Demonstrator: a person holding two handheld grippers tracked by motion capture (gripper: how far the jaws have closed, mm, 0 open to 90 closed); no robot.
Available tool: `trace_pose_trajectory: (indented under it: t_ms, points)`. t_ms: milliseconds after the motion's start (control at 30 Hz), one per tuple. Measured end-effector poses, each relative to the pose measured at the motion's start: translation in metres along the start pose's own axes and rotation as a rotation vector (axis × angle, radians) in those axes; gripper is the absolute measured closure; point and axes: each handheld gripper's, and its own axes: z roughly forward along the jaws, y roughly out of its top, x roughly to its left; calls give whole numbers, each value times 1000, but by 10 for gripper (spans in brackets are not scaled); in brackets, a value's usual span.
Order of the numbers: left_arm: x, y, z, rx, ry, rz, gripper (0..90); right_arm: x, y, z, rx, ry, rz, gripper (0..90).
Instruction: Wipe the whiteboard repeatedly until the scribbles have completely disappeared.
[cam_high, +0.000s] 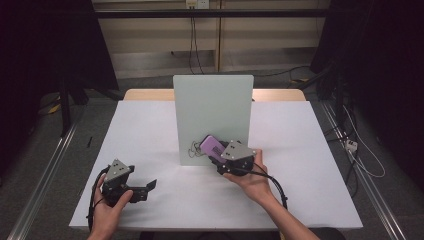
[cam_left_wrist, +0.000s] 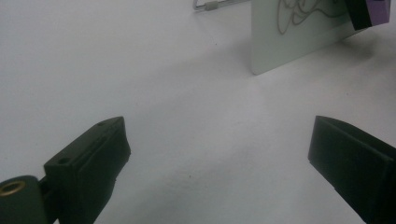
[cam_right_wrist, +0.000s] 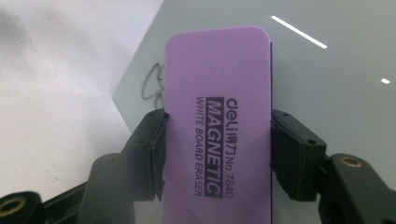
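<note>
A pale whiteboard (cam_high: 213, 117) stands upright in the middle of the table, with a dark scribble (cam_high: 191, 148) near its lower left corner. My right gripper (cam_high: 220, 152) is shut on a purple magnetic whiteboard eraser (cam_high: 211, 145), held against the board just right of the scribble. The right gripper view has the eraser (cam_right_wrist: 217, 121) clamped between both jaws, with the scribble (cam_right_wrist: 153, 83) peeking out at its left edge. My left gripper (cam_high: 150, 186) rests open on the table at the front left; nothing lies between its fingers (cam_left_wrist: 100, 149). The board's corner (cam_left_wrist: 299, 32) appears far off.
A white sheet (cam_high: 150, 130) covers the table. Dark curtains and metal rails flank both sides, and cables (cam_high: 357, 150) lie on the floor at the right. A wooden table edge (cam_high: 145, 94) appears behind the board.
</note>
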Motion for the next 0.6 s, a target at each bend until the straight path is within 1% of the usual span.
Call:
trace_pose_trajectory:
  t_ms: [233, 333, 367, 433, 500, 567, 600]
  points:
    - [-1, 0, 0, 3, -1, 0, 50, -12, -9, -15, -3, -37, 22, 417]
    - [-1, 0, 1, -2, 3, -3, 50, -20, -12, -25, -5, -62, 30, 417]
    - [-1, 0, 1, 0, -1, -1, 50, -23, -12, -28, -8, -72, 41, 417]
    - [-3, 0, 2, 10, -5, 6, 50, -27, -14, -33, -9, -91, 48, 417]
    - [-5, 1, 4, 13, -8, 8, 50, -30, -15, -37, -10, -101, 57, 417]
    - [-5, 1, 3, 15, -9, 14, 50, -31, -17, -38, -9, -106, 55, 417]
    - [-6, 0, 3, 11, -9, 9, 50, -30, -18, -38, -4, -107, 50, 417]
